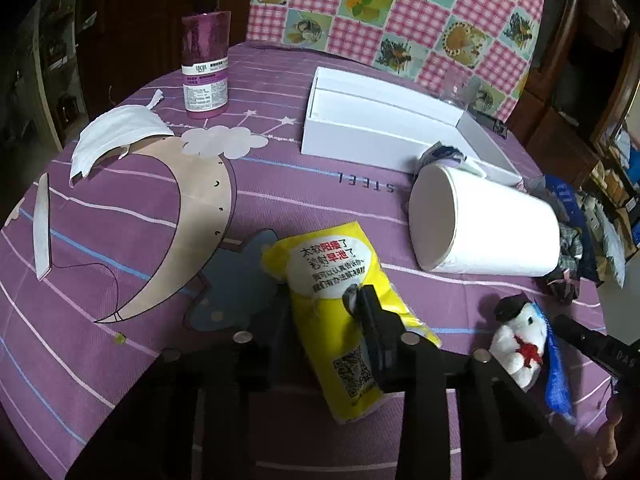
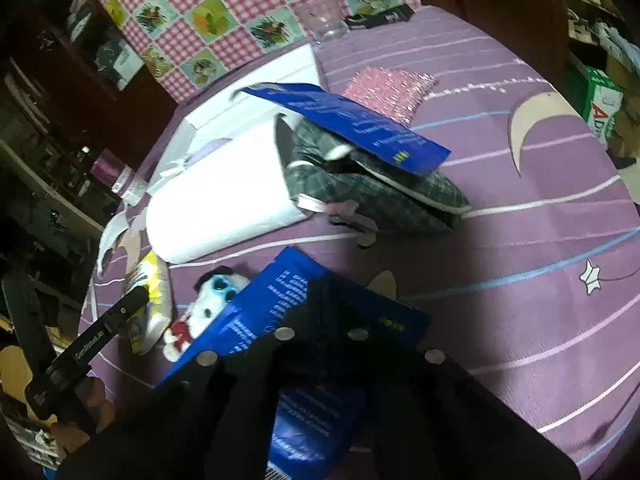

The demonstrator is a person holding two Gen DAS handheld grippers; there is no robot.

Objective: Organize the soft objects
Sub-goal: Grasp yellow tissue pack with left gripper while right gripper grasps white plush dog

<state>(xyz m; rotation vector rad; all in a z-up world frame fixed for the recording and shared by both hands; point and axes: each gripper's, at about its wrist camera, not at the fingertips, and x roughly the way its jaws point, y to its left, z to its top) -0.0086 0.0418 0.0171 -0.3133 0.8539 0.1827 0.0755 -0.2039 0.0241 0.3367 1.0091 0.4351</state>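
My left gripper (image 1: 320, 304) is shut on a yellow tissue pack (image 1: 340, 300), with one finger on each side of it on the purple cloth. My right gripper (image 2: 316, 304) is shut on a blue flat packet (image 2: 280, 304). A small white plush toy (image 1: 518, 336) with a black hat lies right of the yellow pack; it shows in the right wrist view (image 2: 208, 308) beside the blue packet. A grey plaid cloth (image 2: 380, 184) lies under a second blue packet (image 2: 348, 120). A white roll (image 1: 484, 224) lies on its side.
A white open box (image 1: 384, 128) stands at the back of the purple tablecloth (image 1: 120, 360). A purple bottle (image 1: 205, 64), a white face mask (image 1: 116, 136), a pink sponge cloth (image 2: 388, 88) and a glass (image 2: 324, 20) are around. A checkered cushion (image 1: 400, 12) backs the table.
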